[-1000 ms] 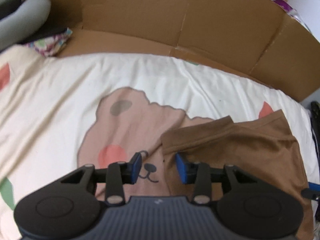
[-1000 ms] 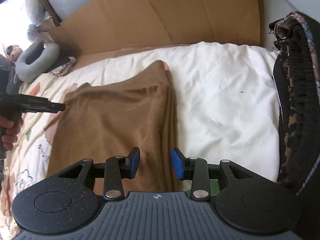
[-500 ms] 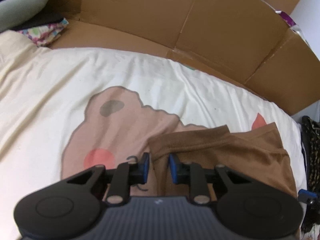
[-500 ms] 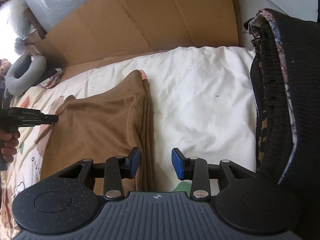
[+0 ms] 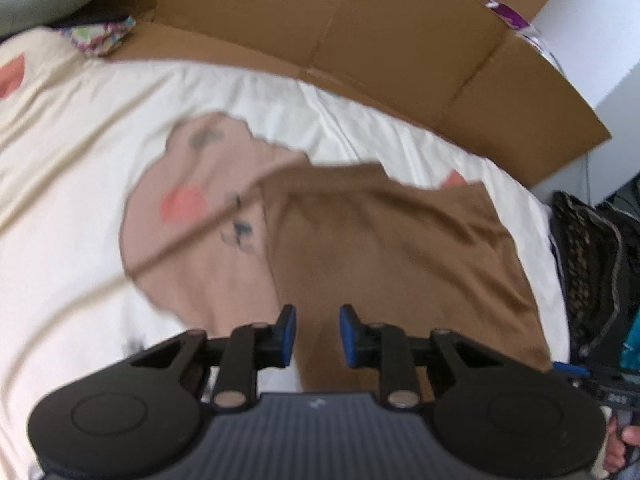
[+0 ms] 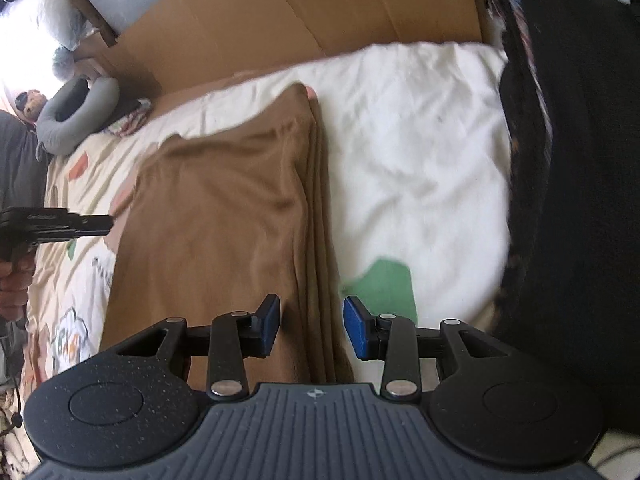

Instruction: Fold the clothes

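Item: brown garment (image 6: 224, 216), folded, flat on the bed (image 6: 416, 152). Left hand-held gripper (image 5: 317, 334): jaws just narrowed, nothing between them. Right hand-held gripper (image 6: 311, 326): jaws apart, empty, above the layered edge. Advice: pinch all layers together, fold over evenly.

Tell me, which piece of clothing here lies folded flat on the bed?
The plain brown garment, spread flat with stacked edges along one side. The dark patterned one is just a heap at the bed's edge.

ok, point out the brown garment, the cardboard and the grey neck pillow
brown garment (image 6: 224, 216): right wrist view, middle of its top layer.
cardboard (image 5: 384, 32): left wrist view, centre panel behind the bed.
grey neck pillow (image 6: 100, 100): right wrist view, its right arm.
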A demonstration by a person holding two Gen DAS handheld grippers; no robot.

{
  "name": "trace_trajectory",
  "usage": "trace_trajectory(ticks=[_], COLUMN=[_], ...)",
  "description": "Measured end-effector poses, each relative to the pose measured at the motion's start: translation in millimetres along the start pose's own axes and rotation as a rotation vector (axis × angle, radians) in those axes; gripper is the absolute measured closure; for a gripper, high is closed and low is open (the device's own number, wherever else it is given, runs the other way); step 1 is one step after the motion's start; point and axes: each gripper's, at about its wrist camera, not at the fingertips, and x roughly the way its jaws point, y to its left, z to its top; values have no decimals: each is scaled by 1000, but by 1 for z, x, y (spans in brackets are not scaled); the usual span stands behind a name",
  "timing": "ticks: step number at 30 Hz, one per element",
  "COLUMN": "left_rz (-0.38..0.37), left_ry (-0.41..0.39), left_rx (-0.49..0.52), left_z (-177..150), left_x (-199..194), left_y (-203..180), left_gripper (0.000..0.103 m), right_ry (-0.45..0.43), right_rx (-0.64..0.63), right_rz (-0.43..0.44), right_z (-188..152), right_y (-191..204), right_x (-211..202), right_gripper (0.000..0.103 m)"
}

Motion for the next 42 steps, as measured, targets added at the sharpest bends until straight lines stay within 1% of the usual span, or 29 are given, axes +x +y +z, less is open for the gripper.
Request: trace_trajectory(ticks=[4, 9, 11, 14, 17, 21, 22, 25, 28, 31, 34, 35, 36, 40, 42], left_rz=[-16, -37, -48, -61, -82, -113, -119, -137, -147, -152, -170, -177, -183, -198, -196], left_ry=[46, 127, 153, 173, 189, 216, 223, 228, 230, 231, 234, 234, 232, 241, 253], left_rx=[-26, -61, -83, -101, -123, -144, -150, -189, -244, -271, -288, -293, -295, -273, -240], left_z=[-31, -64, -72, -82, -88, -97, -99, -103, -105, -109, -113, -114, -115, -117, -117], left_x=[-6, -7, -7, -7, -6, 0, 1, 3, 3, 4, 6, 7, 6, 3, 3], left_y=[-1, 0, 0, 0, 0, -1, -1, 2, 6, 8, 9, 10, 12, 15, 13], left_gripper=[79, 78, 78, 78, 72, 70, 70, 70, 70, 74, 83, 89, 92, 92, 89], right_ry=[26, 20, 28, 39, 43, 49, 51, 50, 45, 41, 41, 43, 44, 44, 43], right_rx=[23, 121, 124, 180, 237, 246, 245, 244, 230, 226, 219, 219, 219, 228, 230], right_rz=[-7, 9, 16, 52, 92, 109, 114, 124, 127, 138, 147, 146, 145, 142, 144], right_z=[-18, -33, -33, -31, -30, -30, -30, -30, -28, -26, -24, -24, -24, -26, -27], right_y=[-5, -13, -14, -22, -33, -34, -34, -32, -29, -28, -30, -30, -31, -32, -34], right_x=[-2, 0, 2, 4, 7, 8, 8, 7, 5, 0, -4, -3, -3, 0, 1], right_gripper=[61, 61, 61, 61, 63, 64, 74, 81, 84, 85, 85, 85, 85, 85, 85])
